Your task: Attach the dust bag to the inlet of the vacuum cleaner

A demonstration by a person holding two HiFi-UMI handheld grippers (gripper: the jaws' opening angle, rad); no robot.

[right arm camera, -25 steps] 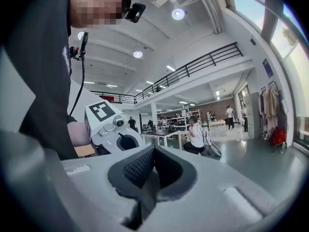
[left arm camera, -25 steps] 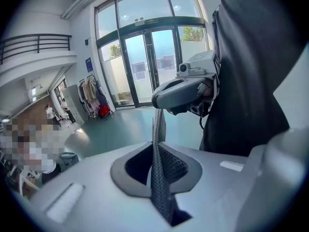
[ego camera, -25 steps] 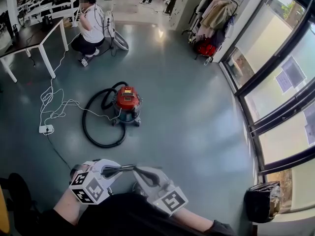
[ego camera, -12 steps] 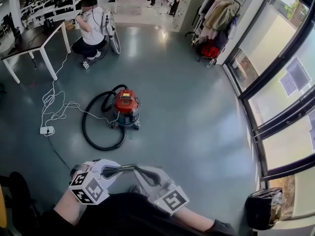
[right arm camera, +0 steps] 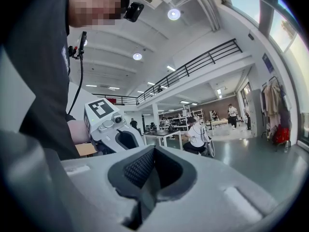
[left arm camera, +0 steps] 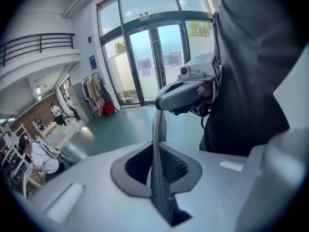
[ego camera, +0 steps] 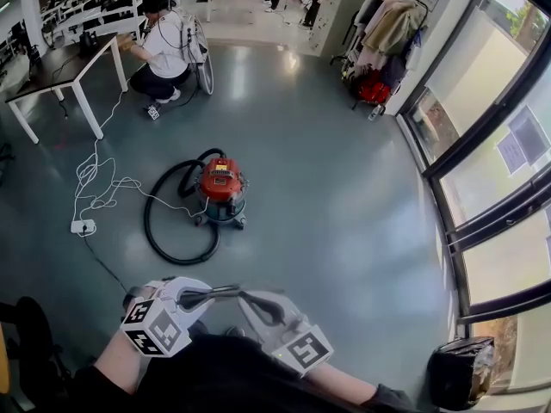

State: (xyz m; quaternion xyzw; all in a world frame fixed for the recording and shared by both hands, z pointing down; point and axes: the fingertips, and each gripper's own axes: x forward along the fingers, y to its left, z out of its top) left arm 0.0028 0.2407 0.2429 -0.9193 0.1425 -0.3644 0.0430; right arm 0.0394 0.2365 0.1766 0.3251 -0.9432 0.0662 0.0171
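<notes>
- The vacuum cleaner (ego camera: 222,183), red on top, stands on the grey-green floor (ego camera: 344,188) in the left-centre of the head view, well apart from both grippers.
- Its black hose (ego camera: 164,226) loops on the floor to its left.
- A white cable (ego camera: 103,183) runs from the vacuum cleaner's side to a power strip (ego camera: 83,226) at the left edge.
- The left gripper (ego camera: 229,292) sits at the bottom of the frame, close to the wearer's dark clothing, its fingers (left arm camera: 157,129) pressed together with nothing between them.
- The right gripper (ego camera: 244,297) is just beside it, its fingers (right arm camera: 145,170) also fully closed and empty; the two grippers' tips nearly meet.
- Each gripper view shows the other gripper just ahead.
- In the upper left a person (ego camera: 165,46) crouches next to a white worktop (ego camera: 60,63).
- Coats hang on a rack (ego camera: 387,24) at the upper right, beside tall glass doors (ego camera: 491,127).
</notes>
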